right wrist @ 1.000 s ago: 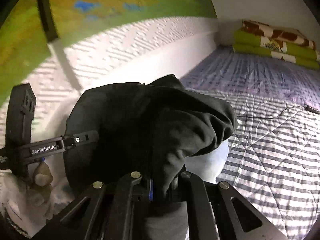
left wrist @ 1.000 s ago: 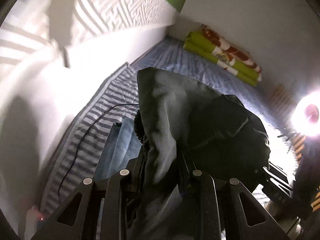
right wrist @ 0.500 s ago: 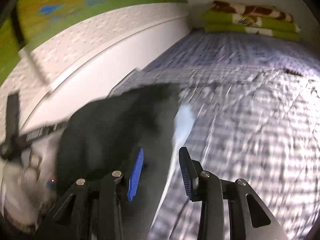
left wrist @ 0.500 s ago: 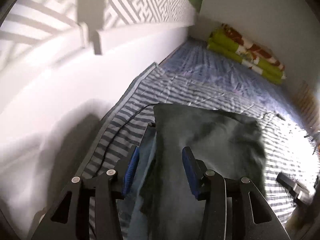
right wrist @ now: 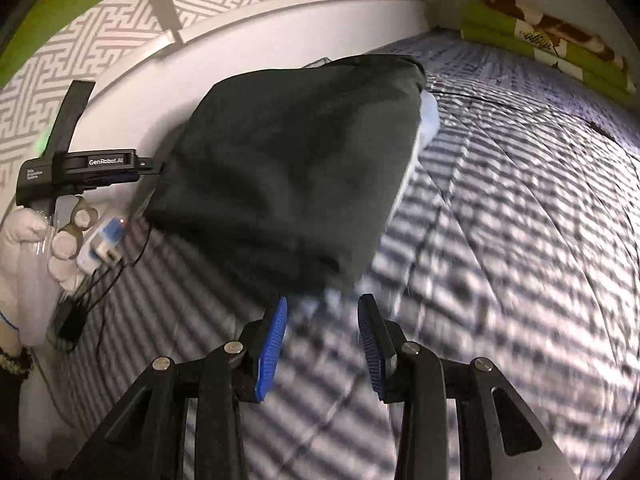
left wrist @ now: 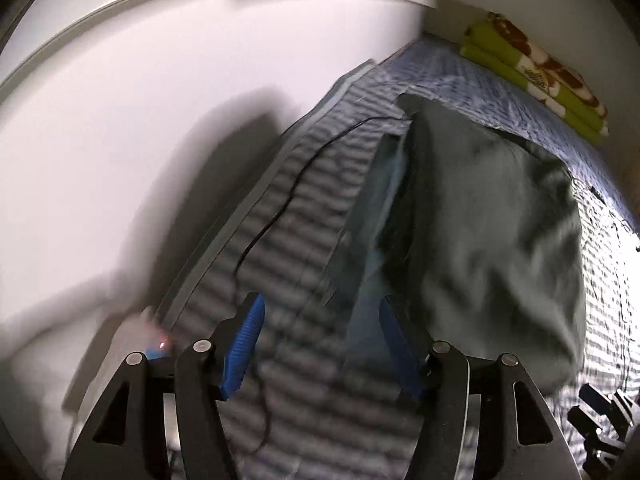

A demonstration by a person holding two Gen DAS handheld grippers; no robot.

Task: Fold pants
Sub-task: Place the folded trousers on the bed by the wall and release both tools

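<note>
The dark pants (left wrist: 488,220) lie folded on the striped bed cover (right wrist: 500,240), resting on a light blue garment (left wrist: 380,184) whose edge shows at their side (right wrist: 428,116). My left gripper (left wrist: 320,308) hovers just short of the pants' near left edge. Its jaws are opening and only the cover shows between the blue pads. My right gripper (right wrist: 324,308) stands open at the pants' (right wrist: 288,168) near corner, nothing between its pads. In the right wrist view, the left gripper's body (right wrist: 92,164) sits left of the pants, held by a white-gloved hand (right wrist: 28,232).
A black cable (left wrist: 280,208) runs over the cover left of the pants, toward a small white and blue device (right wrist: 104,244). A white bed frame (left wrist: 160,120) borders the left side. Folded green blankets (right wrist: 540,40) lie at the far end.
Both grippers held the pants up a second ago. They have let go and opened, and the pants now lie flat on the bed while both grippers have sunk and drawn back.
</note>
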